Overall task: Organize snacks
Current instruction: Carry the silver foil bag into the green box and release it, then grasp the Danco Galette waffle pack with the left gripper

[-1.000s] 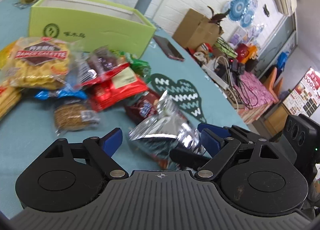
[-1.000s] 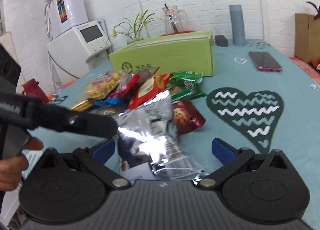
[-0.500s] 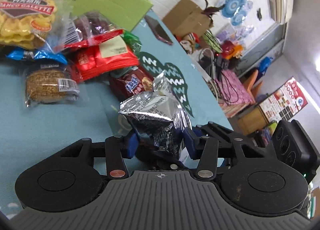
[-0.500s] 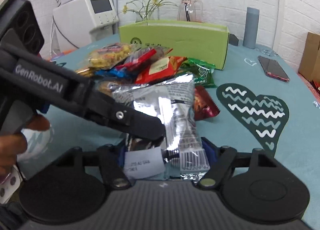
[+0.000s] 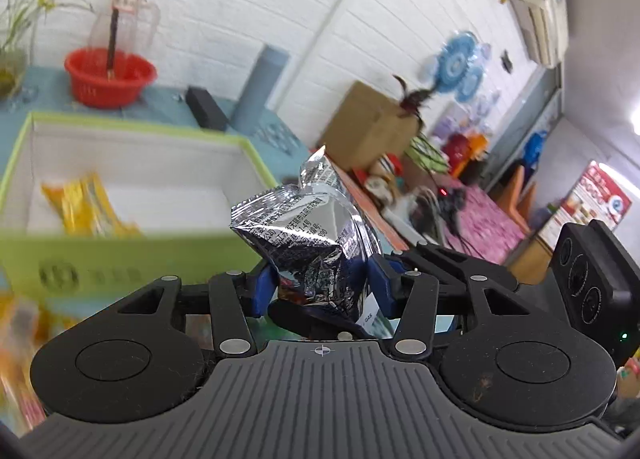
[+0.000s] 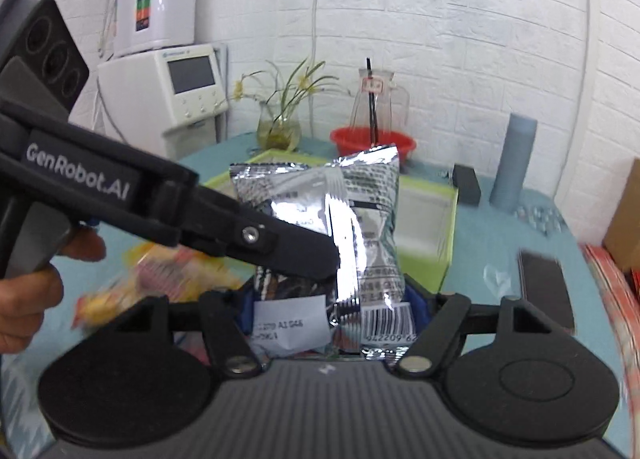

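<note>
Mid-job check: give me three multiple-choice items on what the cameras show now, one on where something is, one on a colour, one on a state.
1. Where does the yellow snack pack lie?
A. inside the green box
B. in the red basket
C. on the cardboard carton

2. What colour is the basket behind the green box?
A. blue
B. red
C. white

3. How is the silver snack bag held?
A. lying free on the table
B. by the right gripper alone
C. clamped by both grippers

Answers: 1 A, it rests on the box's white floor. 2 B, the red basket stands by the wall. 3 C, left gripper and right gripper both pinch it.
</note>
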A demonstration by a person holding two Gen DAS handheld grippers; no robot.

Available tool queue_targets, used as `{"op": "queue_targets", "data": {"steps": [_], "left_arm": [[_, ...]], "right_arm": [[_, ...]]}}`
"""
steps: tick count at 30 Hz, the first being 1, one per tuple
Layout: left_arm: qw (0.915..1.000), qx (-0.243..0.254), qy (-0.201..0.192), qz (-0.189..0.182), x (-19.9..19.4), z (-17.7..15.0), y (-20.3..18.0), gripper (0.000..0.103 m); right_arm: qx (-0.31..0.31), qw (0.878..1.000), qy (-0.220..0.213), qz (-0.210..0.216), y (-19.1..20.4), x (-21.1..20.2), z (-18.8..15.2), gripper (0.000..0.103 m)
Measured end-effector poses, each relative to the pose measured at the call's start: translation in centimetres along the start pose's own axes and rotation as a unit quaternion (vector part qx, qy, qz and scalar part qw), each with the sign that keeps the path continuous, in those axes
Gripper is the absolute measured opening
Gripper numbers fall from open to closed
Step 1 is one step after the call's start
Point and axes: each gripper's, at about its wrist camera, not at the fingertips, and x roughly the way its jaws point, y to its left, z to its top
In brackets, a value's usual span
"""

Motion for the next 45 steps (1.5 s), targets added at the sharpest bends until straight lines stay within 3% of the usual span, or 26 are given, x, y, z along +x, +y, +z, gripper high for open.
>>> {"op": "queue_targets", "data": {"steps": [5, 7, 9, 13, 20, 26, 31, 36, 41, 45], "left_arm": [[0.9995, -0.015, 0.007, 0.029, 5.4, 5.6, 5.4, 0.036], [0.9986, -0.028, 0.017, 0.043, 7.6, 6.4, 7.9, 0.044], [0.9964, -0.036, 0.024, 0.072, 9.2, 6.7, 9.7, 0.059], [0.9958, -0.035, 0.012, 0.084, 8.2, 6.1, 10.6, 0.061], [0.9972, -0.012, -0.019, 0.071, 2.7, 3.3, 6.2, 0.072], [0.9959, 0.024, -0.036, 0.08, -3.1, -2.0, 2.5, 0.076], [0.9904, 0.026, -0.067, 0.117, -8.9, -7.5, 2.8, 0.079], [0.9852, -0.02, -0.07, 0.155, -12.4, -9.7, 6.4, 0.079], [0.9855, -0.054, -0.072, 0.144, -13.3, -9.8, 9.2, 0.079], [0.9897, -0.063, -0.039, 0.123, -11.0, -9.3, 11.2, 0.074]], "right_arm": [[0.03, 0.998, 0.045, 0.028, -3.6, 9.2, 4.2, 0.076], [0.035, 0.997, 0.059, 0.031, -4.4, 12.1, 4.2, 0.076], [0.042, 0.997, 0.056, 0.026, -5.0, 13.5, 3.9, 0.08], [0.051, 0.998, 0.017, 0.021, -5.3, 11.2, 3.6, 0.093], [0.027, 0.999, -0.009, 0.028, -2.5, 3.3, 1.9, 0.093], [0.031, 0.999, -0.006, 0.037, 1.2, -2.7, -3.5, 0.093], [0.036, 0.998, -0.012, 0.054, 5.2, -5.6, -7.8, 0.093], [0.034, 0.993, -0.007, 0.114, 9.7, -4.7, -8.2, 0.093], [0.034, 0.992, 0.01, 0.118, 12.5, -0.8, -6.6, 0.093], [0.059, 0.991, 0.038, 0.112, 12.6, 2.9, -5.9, 0.094]]}}
